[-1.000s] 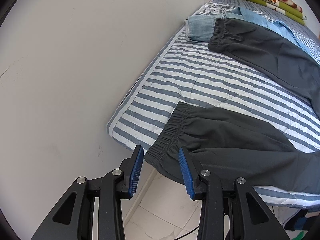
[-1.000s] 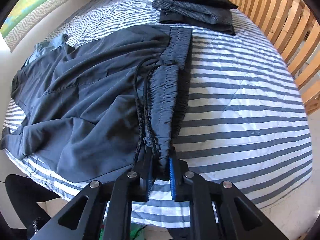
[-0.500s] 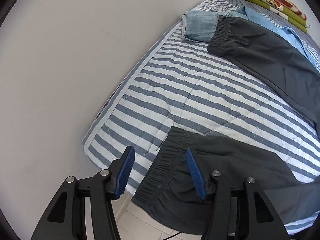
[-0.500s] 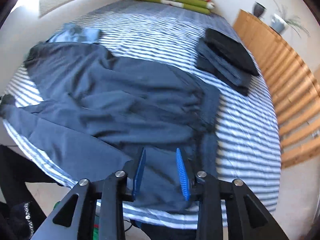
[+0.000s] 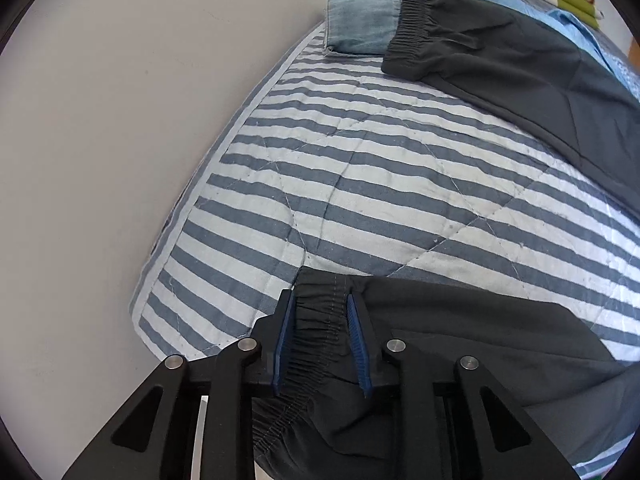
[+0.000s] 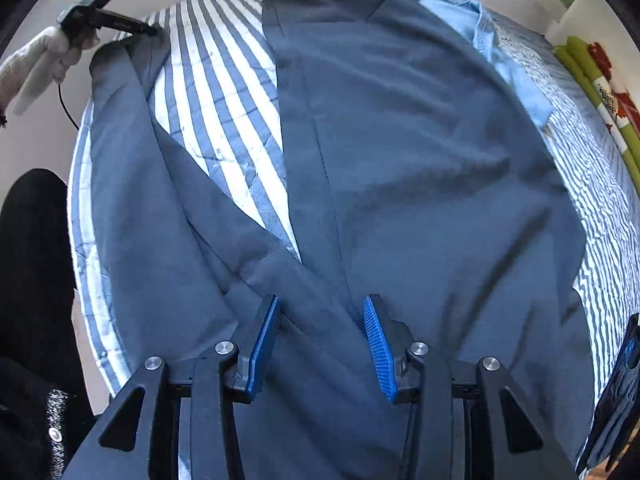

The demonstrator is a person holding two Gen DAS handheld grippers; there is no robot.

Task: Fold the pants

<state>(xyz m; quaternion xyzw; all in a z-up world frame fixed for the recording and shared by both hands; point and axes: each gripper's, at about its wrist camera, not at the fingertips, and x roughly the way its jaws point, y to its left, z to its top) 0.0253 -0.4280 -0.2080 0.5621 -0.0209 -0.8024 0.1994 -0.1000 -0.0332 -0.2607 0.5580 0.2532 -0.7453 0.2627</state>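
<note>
Left gripper straddles the near cuff, jaws unclenched, ready to lift it; right gripper hovers agape above the pants.

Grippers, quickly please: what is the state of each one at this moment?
Left gripper: open, jaws astride the elastic cuff of the pants, not clamped.
Right gripper: open above the pants, holding nothing.

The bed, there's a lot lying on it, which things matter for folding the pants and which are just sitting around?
Part of the job:
- dark grey pants
- elastic leg cuff, between the left gripper's open fingers
- right gripper, open over the pants

Just lying about:
- light blue garment
- green folded blanket
- striped bedcover
</note>
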